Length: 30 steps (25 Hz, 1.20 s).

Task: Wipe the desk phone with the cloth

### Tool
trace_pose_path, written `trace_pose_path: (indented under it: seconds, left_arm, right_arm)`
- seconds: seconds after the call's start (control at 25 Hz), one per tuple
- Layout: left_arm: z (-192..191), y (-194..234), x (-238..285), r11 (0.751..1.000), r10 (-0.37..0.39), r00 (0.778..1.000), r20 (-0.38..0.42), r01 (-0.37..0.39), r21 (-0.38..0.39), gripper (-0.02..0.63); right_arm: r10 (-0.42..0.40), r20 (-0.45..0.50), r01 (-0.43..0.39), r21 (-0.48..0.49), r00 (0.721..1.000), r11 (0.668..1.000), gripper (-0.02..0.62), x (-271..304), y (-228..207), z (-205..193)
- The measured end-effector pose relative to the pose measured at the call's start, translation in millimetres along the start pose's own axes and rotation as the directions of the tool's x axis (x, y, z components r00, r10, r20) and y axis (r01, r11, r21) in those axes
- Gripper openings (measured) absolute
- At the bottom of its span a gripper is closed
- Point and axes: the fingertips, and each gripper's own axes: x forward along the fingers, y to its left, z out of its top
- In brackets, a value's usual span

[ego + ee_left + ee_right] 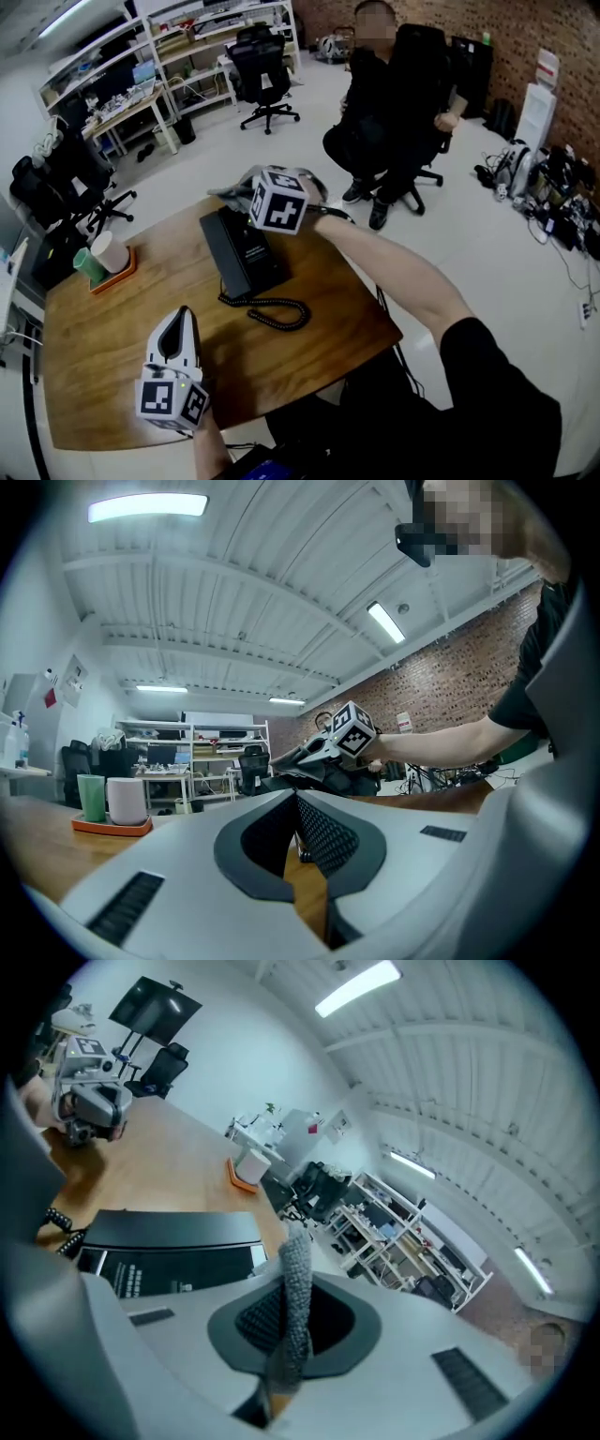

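The black desk phone (239, 253) lies on the wooden table (103, 356), its coiled cord (274, 314) looped on the near side. My right gripper (253, 192) hovers over the phone's far end, shut on a grey cloth (228, 193). In the right gripper view the cloth (295, 1302) stands pinched between the jaws, with the phone (169, 1241) just below. My left gripper (181, 317) rests near the table's front edge, a short way from the cord. Its jaws meet at the tip (296, 803) with nothing between them.
An orange tray (117, 274) with a green cup (89, 265) and a white cup (110, 251) sits at the table's left side. A person sits on an office chair (412, 94) beyond the far edge. Other chairs, shelves and floor cables surround the table.
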Motion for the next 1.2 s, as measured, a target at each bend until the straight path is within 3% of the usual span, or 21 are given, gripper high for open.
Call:
trace_pose_path:
  seconds: [0.24,0.48,0.6,0.76,0.8,0.84,0.92,1.0,1.08,1.2]
  left_arm:
    - [2.0,-5.3,1.4,1.000,-0.006,1.000,0.003,0.006,0.014,-0.009]
    - [3.4,-5.0,2.0,1.000,-0.010,1.000,0.002,0.009,0.025,-0.009]
    - [3.7,-5.5,1.2,1.000,-0.010,1.000,0.002,0.009,0.024,-0.009]
    - [2.1,-5.1,2.1,1.000,-0.011,1.000,-0.005,0.011,0.023,-0.009]
    - [1.9,-4.5,2.2,1.000,-0.012,1.000,-0.006,0.012,0.023,-0.009]
    - [1.9,-3.7,2.1,1.000,-0.013,1.000,-0.006,0.013,0.023,-0.009]
    - [1.3,-1.3,1.9,1.000,-0.013,1.000,-0.007,0.013,0.019,-0.009]
    - [-0.1,1.4,2.0,1.000,-0.009,1.000,-0.010,0.010,0.010,-0.009]
    - [-2.0,2.5,1.7,1.000,-0.005,1.000,-0.011,0.005,0.000,-0.009]
    - [-4.2,2.4,1.0,1.000,-0.003,1.000,-0.010,0.003,-0.008,-0.009]
  right_arm:
    - [0.077,-0.044,-0.082,-0.122,0.996,0.989,0.026,-6.8,29.8,-7.3]
    - [0.245,-0.075,-0.256,-0.241,0.967,0.936,0.026,-46.9,95.2,-22.3]
    - [0.331,-0.090,-0.343,-0.296,0.939,0.892,0.026,-71.9,131.4,-28.0]
    - [0.463,-0.150,-0.483,-0.384,0.874,0.787,0.026,-97.5,166.4,-37.1]
    - [0.459,-0.145,-0.478,-0.380,0.876,0.792,0.026,-96.4,160.4,-35.5]
    - [0.428,-0.119,-0.441,-0.355,0.896,0.824,0.026,-90.8,144.9,-30.7]
    - [0.289,-0.034,-0.288,-0.246,0.957,0.925,0.026,-69.7,92.4,-16.3]
    - [0.116,0.024,-0.113,-0.105,0.993,0.988,0.026,-44.3,34.3,-7.2]
    - [0.014,0.036,-0.014,0.007,0.999,1.000,0.026,-22.3,-2.9,-6.6]
    - [-0.017,0.023,0.016,0.050,1.000,0.999,0.026,-1.0,-14.3,-6.7]
